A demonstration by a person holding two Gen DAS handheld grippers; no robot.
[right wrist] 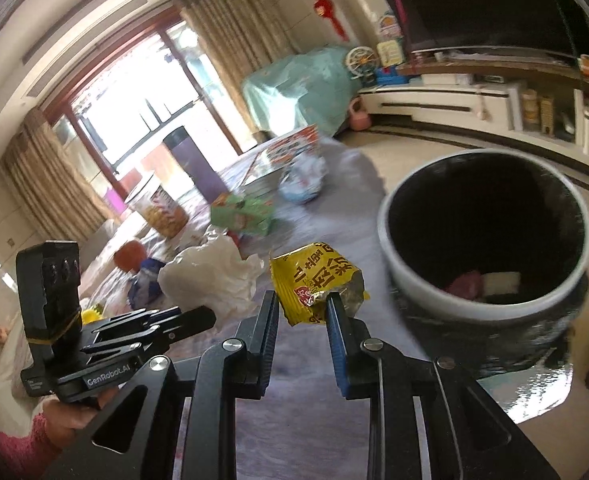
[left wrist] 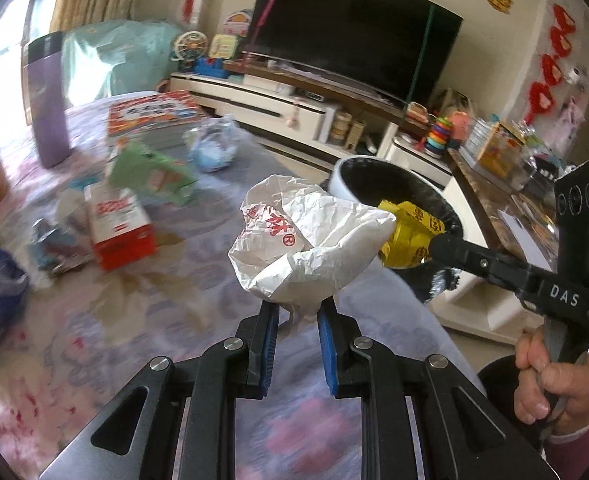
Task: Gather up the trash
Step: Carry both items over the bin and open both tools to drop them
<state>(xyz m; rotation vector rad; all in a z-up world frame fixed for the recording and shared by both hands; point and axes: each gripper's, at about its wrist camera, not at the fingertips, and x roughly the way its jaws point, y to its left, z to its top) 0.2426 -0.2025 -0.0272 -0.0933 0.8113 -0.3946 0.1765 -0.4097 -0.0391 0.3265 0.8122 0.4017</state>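
Observation:
My left gripper [left wrist: 298, 312] is shut on a crumpled white paper bag with red print [left wrist: 294, 240] and holds it above the cloth-covered table. Its blue pads pinch the bag's lower end. My right gripper [right wrist: 302, 304] is shut on a yellow snack wrapper [right wrist: 318, 280], also lifted off the table. Beyond the table edge stands a white-rimmed trash bin with a black liner [right wrist: 386, 240]; a pink scrap and a white scrap lie at its bottom. In the left wrist view the right gripper [left wrist: 434, 244] holds the yellow wrapper [left wrist: 410, 232] close to the bin's rim [left wrist: 340, 184]. The left gripper [right wrist: 206, 316] and its paper bag [right wrist: 214, 276] show in the right wrist view.
On the table lie a red and white box [left wrist: 118, 228], a green carton [left wrist: 154, 176], a knotted blue and white bag [left wrist: 214, 148], a stack of books [left wrist: 154, 116] and a tall purple bottle [left wrist: 48, 104]. Behind stand a TV [left wrist: 354, 40] and a white TV stand [left wrist: 262, 100].

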